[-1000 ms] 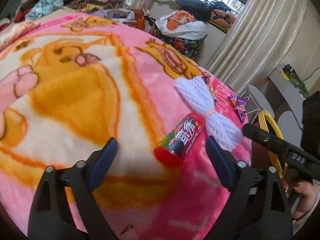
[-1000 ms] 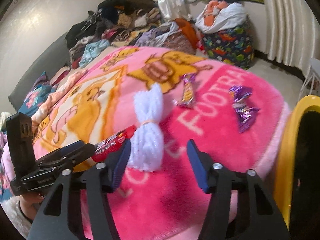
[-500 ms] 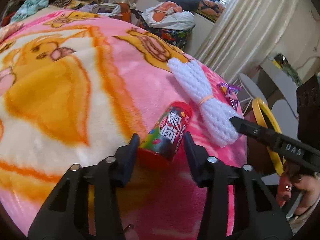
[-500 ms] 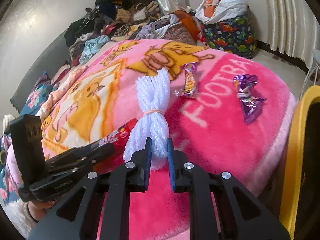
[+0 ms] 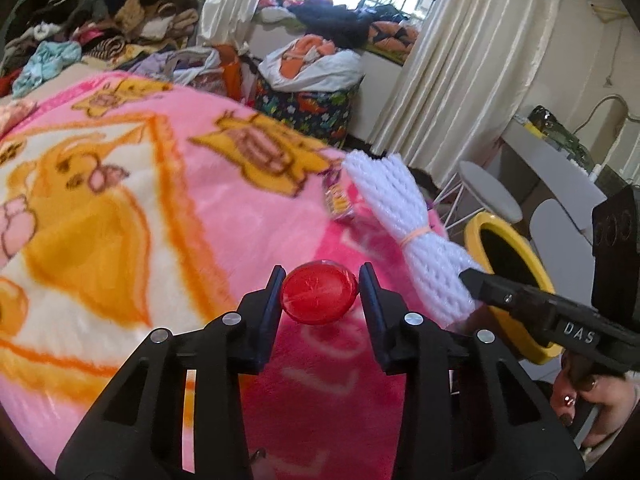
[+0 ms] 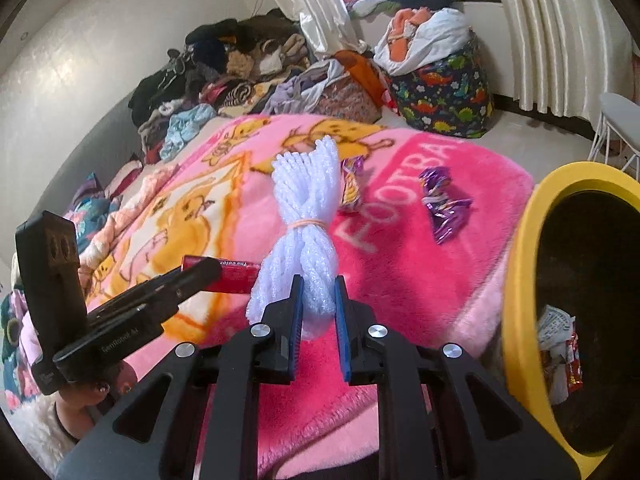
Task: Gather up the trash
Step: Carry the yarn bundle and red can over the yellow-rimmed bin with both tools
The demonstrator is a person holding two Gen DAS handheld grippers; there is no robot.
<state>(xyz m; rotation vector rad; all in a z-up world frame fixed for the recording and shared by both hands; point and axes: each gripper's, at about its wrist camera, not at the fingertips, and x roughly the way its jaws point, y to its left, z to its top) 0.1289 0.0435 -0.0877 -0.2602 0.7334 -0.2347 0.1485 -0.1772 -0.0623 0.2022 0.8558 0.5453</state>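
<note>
Black tongs (image 6: 318, 304); blue pads (image 6: 298, 300); silver screws; dark nail polish.

A bed (image 6: 420, 280) under a pink cartoon blanket (image 6: 192, 216) carries two wrappers: a yellow one (image 6: 351, 190) mid-bed, a purple one (image 6: 444, 208) to its right. Clothes (image 6: 224, 72) pile at the far end.

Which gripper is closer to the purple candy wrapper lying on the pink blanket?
Right. The right gripper, clamped on the white foam net, sits nearer the purple wrapper; the left gripper holds the red tube farther away.

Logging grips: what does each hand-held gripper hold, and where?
Left hand-held gripper, jaws closing, holds the red candy tube by its cap end. Right hand-held gripper pinches the white foam net at its near end.
</note>
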